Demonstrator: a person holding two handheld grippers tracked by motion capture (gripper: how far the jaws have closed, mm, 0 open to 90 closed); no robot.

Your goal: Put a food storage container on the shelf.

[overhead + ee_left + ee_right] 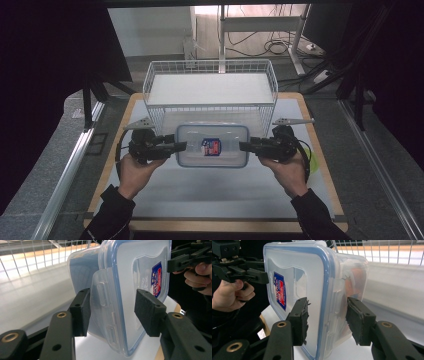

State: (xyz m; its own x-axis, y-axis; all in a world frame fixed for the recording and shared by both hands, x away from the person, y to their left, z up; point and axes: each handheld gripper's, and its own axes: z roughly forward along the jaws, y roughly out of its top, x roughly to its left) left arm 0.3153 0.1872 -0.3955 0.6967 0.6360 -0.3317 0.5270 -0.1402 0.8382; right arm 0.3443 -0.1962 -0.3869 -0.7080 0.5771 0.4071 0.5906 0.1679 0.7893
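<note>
Clear plastic container (212, 145) with blue-rimmed snap lid sat on the white desk (215, 192) mat, centred, just in front of the white wire basket (210, 89). Red and blue label (211, 146) was on the lid, near its middle. Left tool (181, 146) was at the container's left short end, right tool (245, 146) at its right short end, both roughly level and pointing inward at each other. In the left tool's own view the jaws were partly open, straddling the end of the container (130, 290) with its lid latch flap (105, 302) between the pads; a gap showed on the lid side, so no firm clamp visible, and contact on the base side I couldn't tell. Right tool's own view was similar: jaws partly open either side of the container (312, 290) edge, one pad over the lid face, the other beside the body wall, small gaps on both. Something orange-ish showed through the wall there, too blurred to identify. Each tool was held by a hand, left hand (134, 170) and right hand (286, 172), in dark sleeves coming in from the near edge. Basket sat at the far side of the desk, touching or nearly touching the container's far edge; couldn't tell which.
</note>
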